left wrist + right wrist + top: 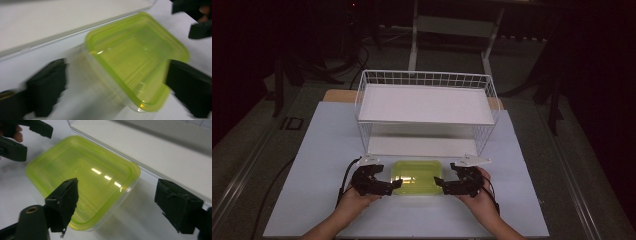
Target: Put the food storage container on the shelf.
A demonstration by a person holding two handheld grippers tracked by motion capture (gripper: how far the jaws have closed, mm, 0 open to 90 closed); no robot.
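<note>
High view: a green-lidded box (417, 177) sits on the table (322, 150) just in front of a white wire shelf (424, 102), with the left tool (395, 185) and right tool (438, 183) at its two ends. Left tool view: jaws stand wide, astride the box's near corner (140, 75), not pressing. Right tool view: jaws likewise wide around the opposite corner (100, 195), clear of it. Judged step: a two-handed grasp being set up. Next move calls for closing both on the rim evenly, then lifting level.
</note>
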